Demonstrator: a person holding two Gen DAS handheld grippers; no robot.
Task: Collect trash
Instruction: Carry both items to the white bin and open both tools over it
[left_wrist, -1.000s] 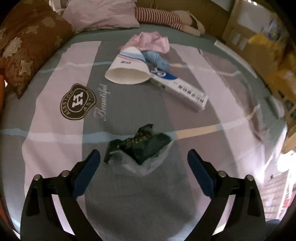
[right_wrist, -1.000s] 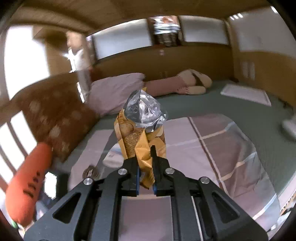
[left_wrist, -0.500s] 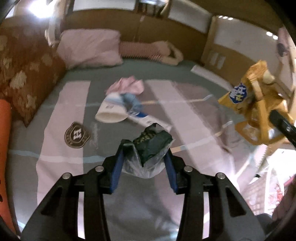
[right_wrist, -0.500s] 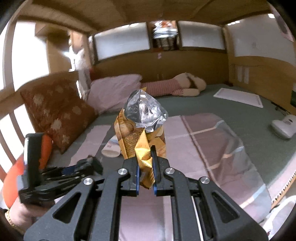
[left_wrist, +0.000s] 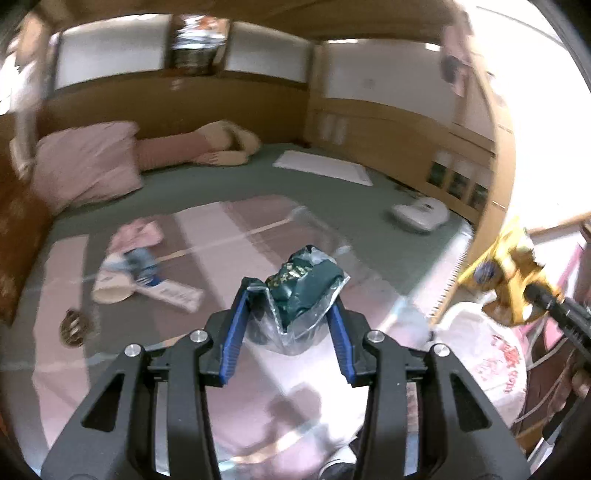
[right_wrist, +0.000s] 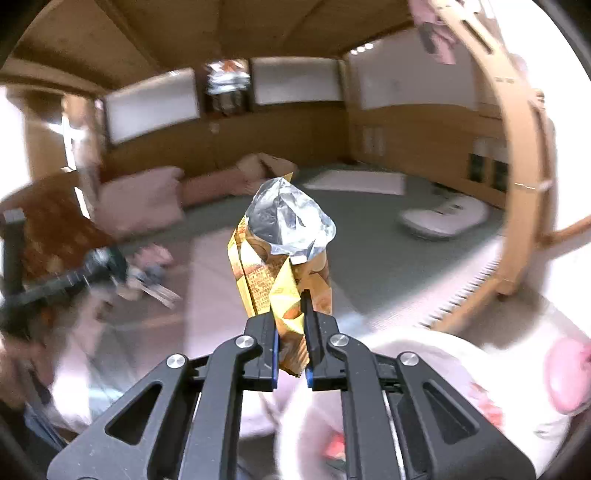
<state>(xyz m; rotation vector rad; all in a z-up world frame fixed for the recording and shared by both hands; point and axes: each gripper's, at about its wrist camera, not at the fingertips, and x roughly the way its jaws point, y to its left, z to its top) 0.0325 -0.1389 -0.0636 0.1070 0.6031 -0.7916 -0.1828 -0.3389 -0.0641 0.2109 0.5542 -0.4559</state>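
green wrapper (left_wrist: 303, 291) crumpled w/ clear film, yellow bag (right_wrist: 280, 266) foil-topped.

Both grippers, left gripper (left_wrist: 288, 314) and right gripper (right_wrist: 291, 332), are black open-framed linkages with silver screws; blue pads (left_wrist: 232, 332) line the fingers.
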